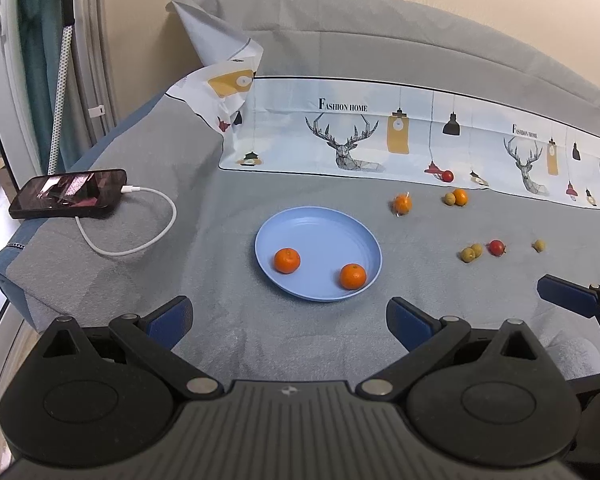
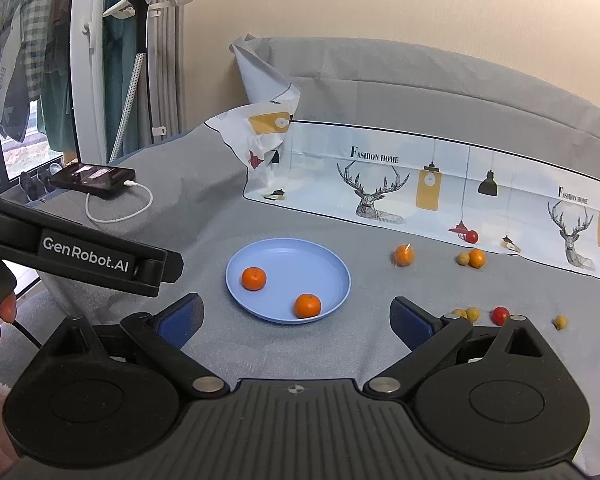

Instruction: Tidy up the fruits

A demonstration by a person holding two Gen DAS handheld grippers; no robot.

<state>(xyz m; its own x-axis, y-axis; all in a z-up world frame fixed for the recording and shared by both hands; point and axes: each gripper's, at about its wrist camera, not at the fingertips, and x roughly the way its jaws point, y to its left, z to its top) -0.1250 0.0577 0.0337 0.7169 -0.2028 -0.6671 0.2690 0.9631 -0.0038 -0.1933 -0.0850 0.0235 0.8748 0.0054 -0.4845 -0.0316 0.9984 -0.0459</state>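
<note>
A light blue plate (image 1: pixel 320 224) (image 2: pixel 292 252) lies on the grey cloth and holds two tangerines (image 1: pixel 287 260) (image 2: pixel 254 278), one left and one at the front right (image 1: pixel 353 276) (image 2: pixel 307 305). Right of the plate lie loose fruits: a blurred tangerine (image 1: pixel 402 203) (image 2: pixel 403 255), another tangerine (image 1: pixel 460 197) (image 2: pixel 477 258) with a small yellow fruit, two yellow fruits (image 1: pixel 471 253), a red fruit (image 1: pixel 496 247) (image 2: pixel 500 315). My left gripper (image 1: pixel 290 320) stands open in front of the plate, empty. My right gripper (image 2: pixel 296 322) is open and empty too, just short of the plate.
A phone (image 1: pixel 70 194) (image 2: pixel 92 179) with a white charging cable lies at the far left of the cloth. A printed sheet (image 1: pixel 380 136) with deer and lamps runs along the back, with a red fruit (image 1: pixel 447 176) on it. A clothes steamer pole (image 2: pixel 140 40) stands left.
</note>
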